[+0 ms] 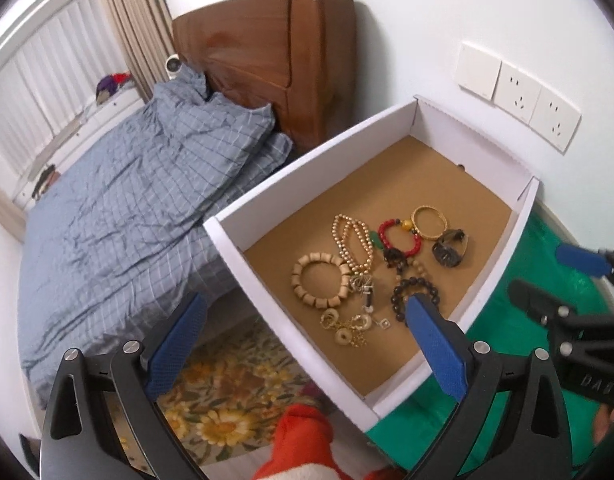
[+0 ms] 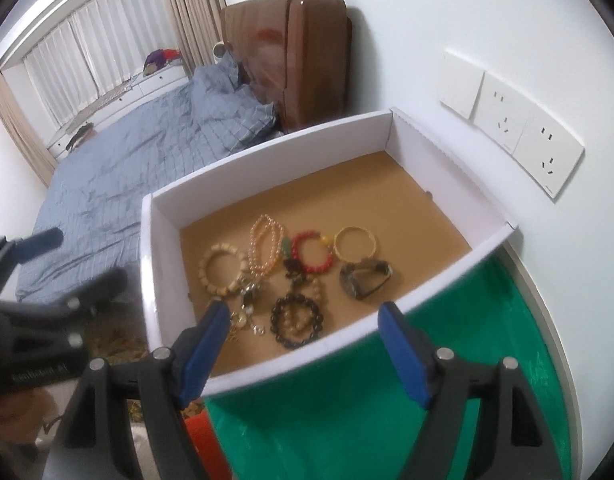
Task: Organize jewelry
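A white cardboard box with a brown floor holds several pieces of jewelry: a wooden bead bracelet, a pearl strand, a red bead bracelet, a gold bangle, a dark bead bracelet and a dark watch. The box and the same pieces, such as the dark bracelet and watch, show in the right wrist view. My left gripper is open and empty above the box's near corner. My right gripper is open and empty above the box's near wall.
The box stands on a green cloth over a round white table against a wall with sockets. A bed with a blue checked cover and wooden headboard lies left. A floral rug and a red object lie below.
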